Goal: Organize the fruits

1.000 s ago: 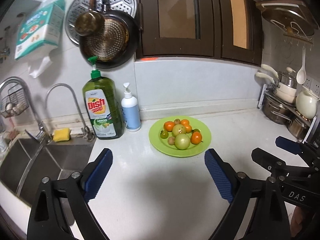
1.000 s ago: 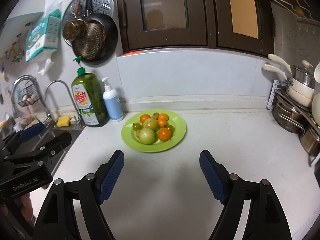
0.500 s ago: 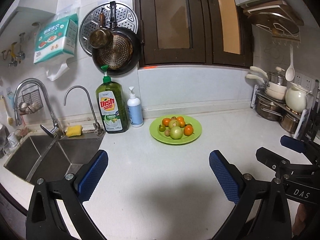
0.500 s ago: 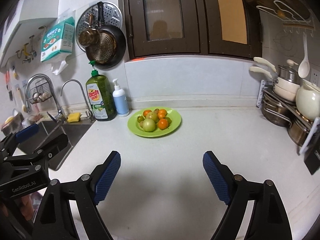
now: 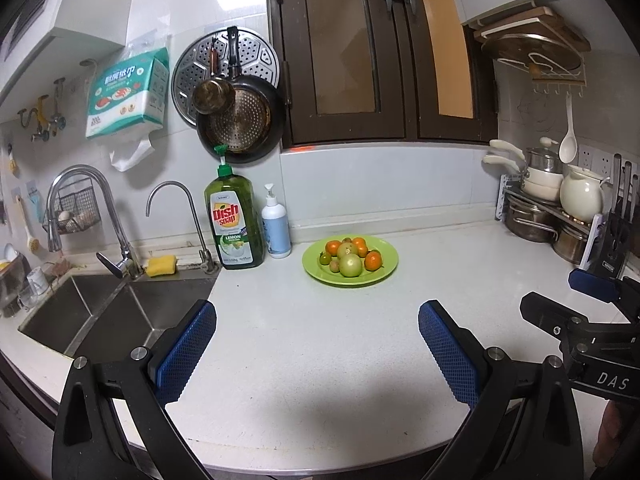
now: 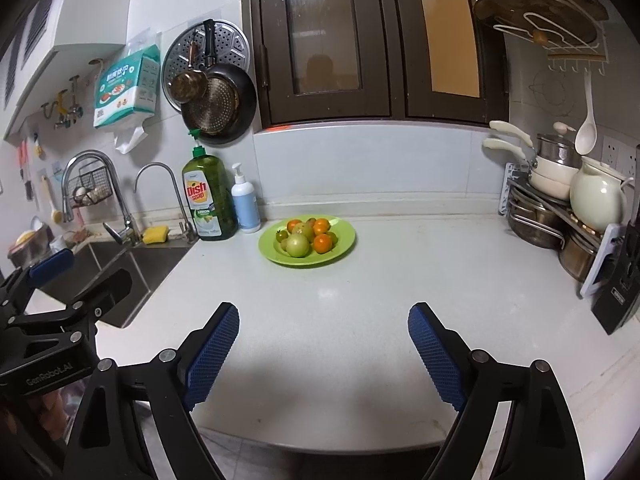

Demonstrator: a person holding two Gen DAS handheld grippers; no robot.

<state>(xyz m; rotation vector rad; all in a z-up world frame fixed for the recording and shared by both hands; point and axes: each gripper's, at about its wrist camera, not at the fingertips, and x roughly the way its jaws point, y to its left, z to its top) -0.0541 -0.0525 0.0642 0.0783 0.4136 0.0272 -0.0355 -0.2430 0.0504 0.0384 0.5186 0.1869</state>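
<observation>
Both hand-held grippers, left (image 5: 316, 344) and right (image 6: 323, 346), are hovering empty, jaws apart (right's widening), well short of the green plate (image 5: 386, 266) holding round, squishy-looking fruits (image 5: 350, 259), so I'd pinch gently across the middle.

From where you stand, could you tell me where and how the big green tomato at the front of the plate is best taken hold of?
Grip the big green tomato across its widest part, coming from above and the near side. It is round and sits at the front of the pile on the green plate, with smaller fruit behind and beside it, so the near side looks freest. Either tool would probably do; neither holds anything.
</observation>
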